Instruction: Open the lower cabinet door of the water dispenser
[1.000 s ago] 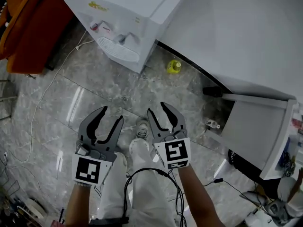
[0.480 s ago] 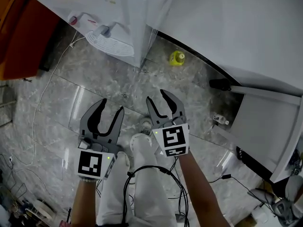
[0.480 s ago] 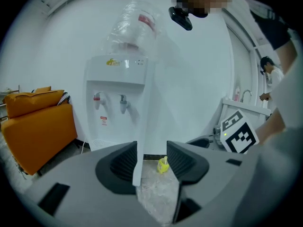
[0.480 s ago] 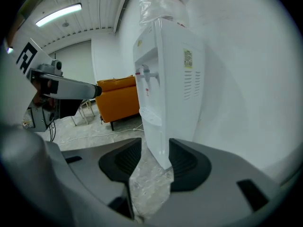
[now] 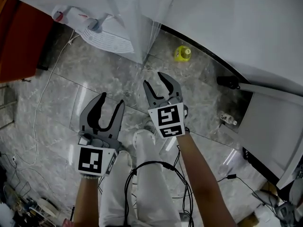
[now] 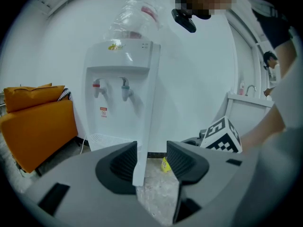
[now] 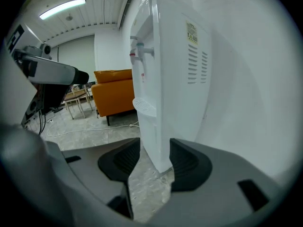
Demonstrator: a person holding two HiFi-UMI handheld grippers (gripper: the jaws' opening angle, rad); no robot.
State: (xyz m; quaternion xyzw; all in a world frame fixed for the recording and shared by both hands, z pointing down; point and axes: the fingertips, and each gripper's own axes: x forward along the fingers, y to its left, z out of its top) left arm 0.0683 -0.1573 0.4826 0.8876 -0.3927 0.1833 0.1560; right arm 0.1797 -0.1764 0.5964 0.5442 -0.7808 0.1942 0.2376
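Glossy stone underfoot, smooth white plastic ahead, matt grey in the hand.

The water dispenser (image 6: 123, 79) was smooth white plastic with a soft sheen, its drip tray (image 5: 106, 39) a finely slotted white grille, and the bottle (image 6: 135, 18) on top was clear, crinkled plastic. The floor (image 5: 109, 86) was polished grey marbled tile, glossy enough to carry bright reflections. The left tool (image 5: 112, 100) was matt grey plastic with ribbed black pads (image 6: 125, 162), and its marker cube (image 5: 91, 160) looked flat and matt in black and white. The sofa (image 6: 33, 122) had smooth, leather-like orange upholstery, and the trousers (image 5: 147, 188) were plain white cloth.
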